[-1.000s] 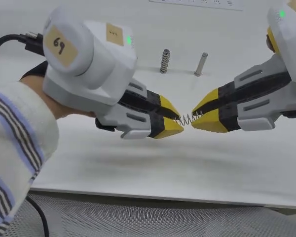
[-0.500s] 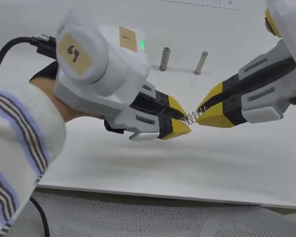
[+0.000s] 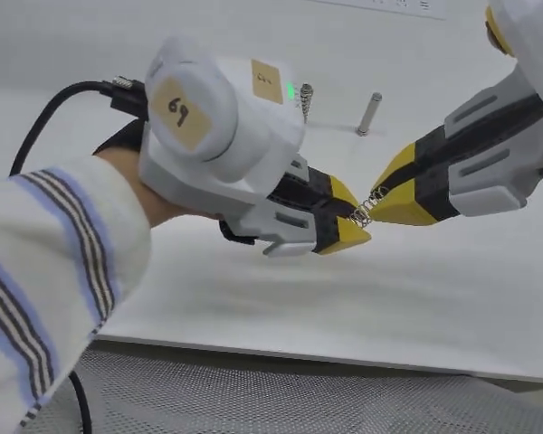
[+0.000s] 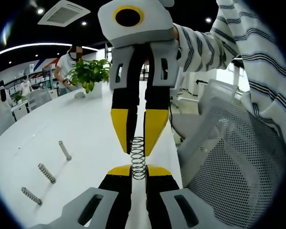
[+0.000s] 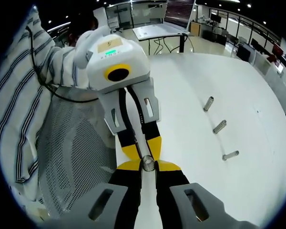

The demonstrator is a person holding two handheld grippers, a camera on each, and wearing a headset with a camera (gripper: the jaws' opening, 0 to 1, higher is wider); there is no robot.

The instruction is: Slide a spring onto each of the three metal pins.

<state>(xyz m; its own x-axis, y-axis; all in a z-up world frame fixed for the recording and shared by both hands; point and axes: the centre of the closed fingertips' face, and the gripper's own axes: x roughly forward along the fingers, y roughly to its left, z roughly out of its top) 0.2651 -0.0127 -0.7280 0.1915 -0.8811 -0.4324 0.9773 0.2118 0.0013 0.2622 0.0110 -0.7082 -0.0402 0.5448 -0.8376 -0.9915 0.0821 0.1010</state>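
Spring pinched end to end between narrowed left gripper and right gripper, above white table; open office behind.

I work at a white table; a grey mesh chair stands at its near edge; a potted plant sits at the far end; overhead I note spotlights and a ceiling vent; more desks lie beyond.
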